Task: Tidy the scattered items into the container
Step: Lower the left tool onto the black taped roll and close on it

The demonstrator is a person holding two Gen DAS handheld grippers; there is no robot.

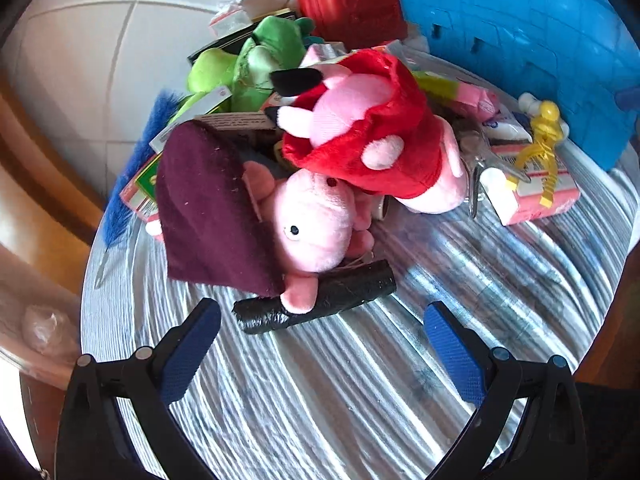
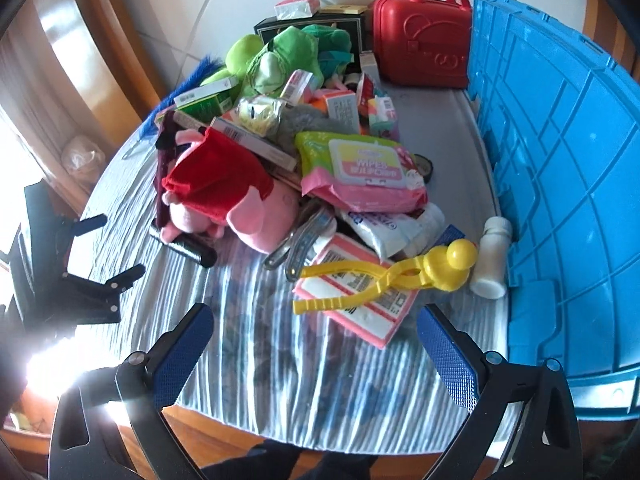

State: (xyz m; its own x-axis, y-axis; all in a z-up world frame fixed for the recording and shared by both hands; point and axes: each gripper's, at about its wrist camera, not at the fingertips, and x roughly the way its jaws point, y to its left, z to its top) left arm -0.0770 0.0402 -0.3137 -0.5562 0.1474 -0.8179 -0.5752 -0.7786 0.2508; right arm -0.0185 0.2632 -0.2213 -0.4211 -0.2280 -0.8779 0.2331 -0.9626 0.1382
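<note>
Both claws hang spread wide and empty over the striped cloth-covered table (image 2: 320, 380). Just ahead of the left gripper (image 1: 322, 320) lies a black cylindrical roll (image 1: 340, 296), a pink plush pig (image 1: 316, 224) resting on it. Beyond the right gripper (image 2: 316, 326) lies a yellow plastic duck-shaped clamp (image 2: 400, 276); the blue plastic crate (image 2: 560, 160) stands at its right, near the clamp.

Both grippers (image 1: 322, 322) (image 2: 314, 328) alike — black frames, silver rivets, blue textured pads (image 1: 454, 354) lining the jaws.
</note>
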